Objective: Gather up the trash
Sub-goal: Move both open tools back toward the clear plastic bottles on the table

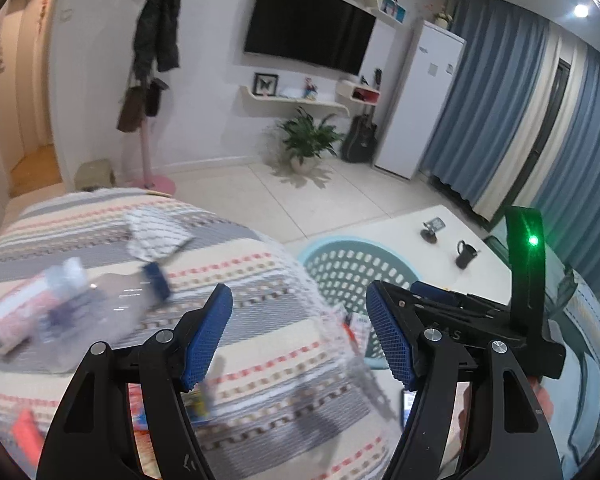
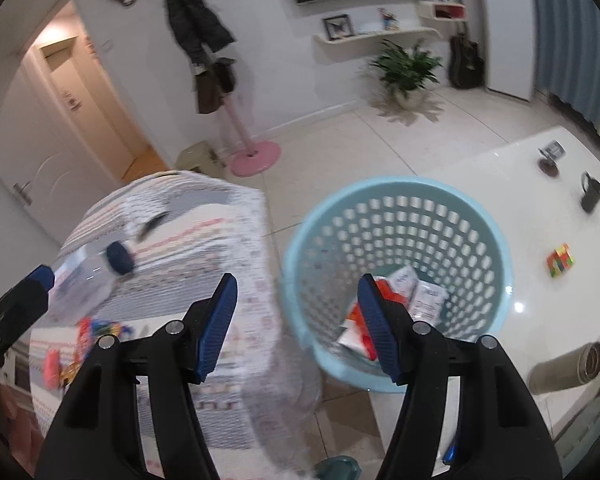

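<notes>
Here the blue basket (image 2: 396,280) holds white and red wrappers (image 2: 416,296); left of it, a clear bottle (image 2: 88,280) lies on the striped bedcover (image 2: 220,240), cap toward the basket; both the left hand-held gripper (image 1: 300,328) and the right hand-held gripper (image 2: 296,320) gape empty.

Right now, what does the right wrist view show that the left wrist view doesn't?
Right wrist only: the trash lying at the bottom of the blue basket, a colourful puzzle cube and a metal flask on the white table, and an open doorway.

Left wrist only: the whole wall TV, the white cabinet, and the right gripper seen from the side.

Both: the clear bottle with a blue cap on the striped cover, the potted plant, and the black mug.
</notes>
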Available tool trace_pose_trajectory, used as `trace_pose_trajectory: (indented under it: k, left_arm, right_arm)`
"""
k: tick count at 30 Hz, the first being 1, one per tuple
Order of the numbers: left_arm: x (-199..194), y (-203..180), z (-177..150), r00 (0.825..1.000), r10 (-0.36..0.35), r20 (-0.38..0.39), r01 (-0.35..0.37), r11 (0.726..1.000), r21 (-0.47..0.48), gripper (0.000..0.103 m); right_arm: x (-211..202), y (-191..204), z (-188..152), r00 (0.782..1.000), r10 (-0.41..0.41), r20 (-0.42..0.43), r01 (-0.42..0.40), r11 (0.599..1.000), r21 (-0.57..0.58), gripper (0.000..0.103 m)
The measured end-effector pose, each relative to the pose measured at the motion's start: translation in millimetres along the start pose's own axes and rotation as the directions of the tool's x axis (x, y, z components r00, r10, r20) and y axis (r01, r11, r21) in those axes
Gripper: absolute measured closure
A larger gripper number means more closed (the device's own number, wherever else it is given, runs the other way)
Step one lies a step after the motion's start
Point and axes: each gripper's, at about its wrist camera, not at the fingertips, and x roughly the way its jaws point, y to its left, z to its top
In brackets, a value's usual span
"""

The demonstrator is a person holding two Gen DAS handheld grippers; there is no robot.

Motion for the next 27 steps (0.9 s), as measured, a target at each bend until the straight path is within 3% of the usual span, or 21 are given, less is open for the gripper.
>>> trace_pose_trajectory:
  k: [2, 5, 14, 18, 22, 27]
  left_arm:
    - [-17, 11, 0, 1.0, 0.014, 0.024, -0.013, 1.0, -0.013, 0.035]
    - [-42, 28, -2, 0.997, 0.038, 0.061, -0.036, 0.999, -0.033, 0.035]
    - [-109, 99, -31, 0.976, 0.187, 0.113, -0.17, 0.975, -0.142, 0.035]
    - [-124, 139, -50, 0.971, 0.227, 0.07, -0.203, 0.947, -0.248, 0.033]
    - [-123, 175, -80, 0.961, 0.276, -0.031, -0.268, 0.893, -0.362, 0.029]
    - [-112, 203, -105, 0.963, 0.246, -0.109, -0.268, 0.843, -0.466, 0.029]
  right_arm:
    - [-4, 18, -2, 1.0, 0.014, 0.007, -0.013, 0.999, -0.034, 0.044]
    - [-7, 44, -9, 0.997, 0.08, 0.005, -0.079, 0.995, -0.068, 0.035]
    - [-7, 132, -37, 0.989, 0.145, -0.018, -0.145, 0.959, -0.242, 0.035]
    - [2, 162, -48, 0.987, 0.156, -0.042, -0.162, 0.941, -0.298, 0.035]
    - [13, 182, -61, 0.984, 0.162, -0.078, -0.179, 0.923, -0.34, 0.034]
    - [19, 199, -77, 0.992, 0.112, -0.061, -0.127, 0.894, -0.429, 0.023]
